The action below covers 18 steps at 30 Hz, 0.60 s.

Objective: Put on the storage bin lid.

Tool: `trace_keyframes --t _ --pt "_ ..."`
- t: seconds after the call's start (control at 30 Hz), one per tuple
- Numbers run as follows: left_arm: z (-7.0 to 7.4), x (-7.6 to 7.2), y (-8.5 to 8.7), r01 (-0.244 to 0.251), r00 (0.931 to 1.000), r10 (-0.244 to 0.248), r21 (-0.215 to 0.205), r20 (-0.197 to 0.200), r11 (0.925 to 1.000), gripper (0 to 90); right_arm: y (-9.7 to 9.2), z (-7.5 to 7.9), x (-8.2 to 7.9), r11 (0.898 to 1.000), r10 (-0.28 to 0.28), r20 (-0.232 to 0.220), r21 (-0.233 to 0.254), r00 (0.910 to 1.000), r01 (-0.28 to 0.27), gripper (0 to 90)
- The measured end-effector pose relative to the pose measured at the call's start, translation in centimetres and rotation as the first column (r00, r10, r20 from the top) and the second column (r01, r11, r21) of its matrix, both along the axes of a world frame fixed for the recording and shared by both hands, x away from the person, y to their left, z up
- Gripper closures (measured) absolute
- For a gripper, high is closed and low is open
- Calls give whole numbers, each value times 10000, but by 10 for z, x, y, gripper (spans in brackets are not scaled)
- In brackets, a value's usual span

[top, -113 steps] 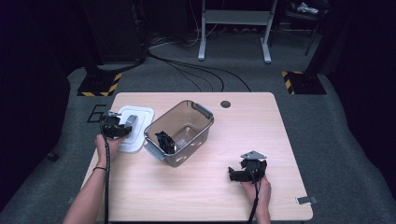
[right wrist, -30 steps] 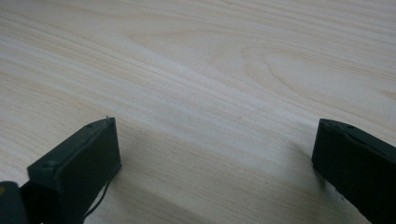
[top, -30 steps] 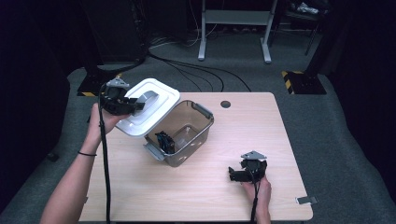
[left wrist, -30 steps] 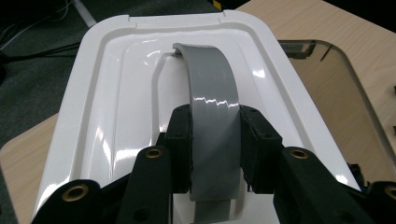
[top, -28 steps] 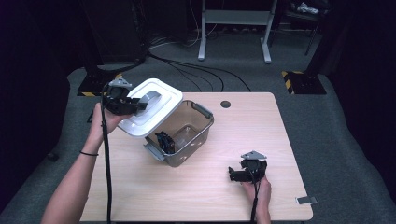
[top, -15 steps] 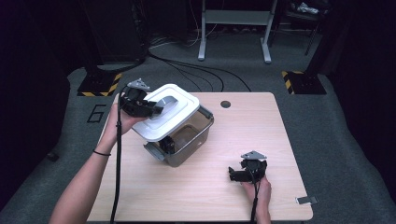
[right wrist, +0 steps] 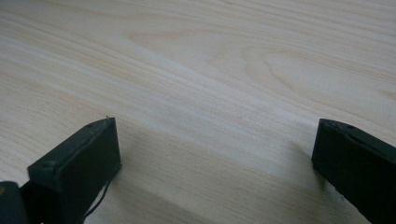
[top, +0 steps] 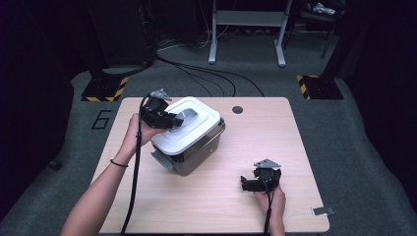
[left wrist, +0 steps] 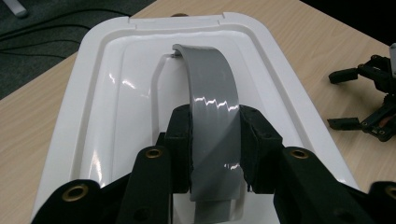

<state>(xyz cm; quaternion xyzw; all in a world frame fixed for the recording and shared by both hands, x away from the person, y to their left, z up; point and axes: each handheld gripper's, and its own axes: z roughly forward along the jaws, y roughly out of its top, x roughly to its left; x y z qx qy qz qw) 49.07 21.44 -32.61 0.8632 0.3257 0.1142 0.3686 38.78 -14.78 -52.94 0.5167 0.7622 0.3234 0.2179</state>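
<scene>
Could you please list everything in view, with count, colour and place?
lid: one, white, on top of the bin, tilted
handle: one, grey, on the lid's middle, clamped between the left jaws
bin: one, clear grey, left-centre of the table
table: one, light wood, centre
hole cover: one, dark, table's far edge
cables: several, black, floor beyond the table
hazard-striped feet: two, yellow-black, floor at far left and far right
left gripper: one, black, shut on the handle
right gripper: one, black, open, low over the table near right
</scene>
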Motion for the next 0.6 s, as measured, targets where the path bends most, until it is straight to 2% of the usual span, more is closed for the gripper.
trace_keyframes --t 0.6 --pt "-12 0 -18 210 9996 -205 258 -193 9994 673 0 0 0 10000 -22 -22 12 10000 22 2"
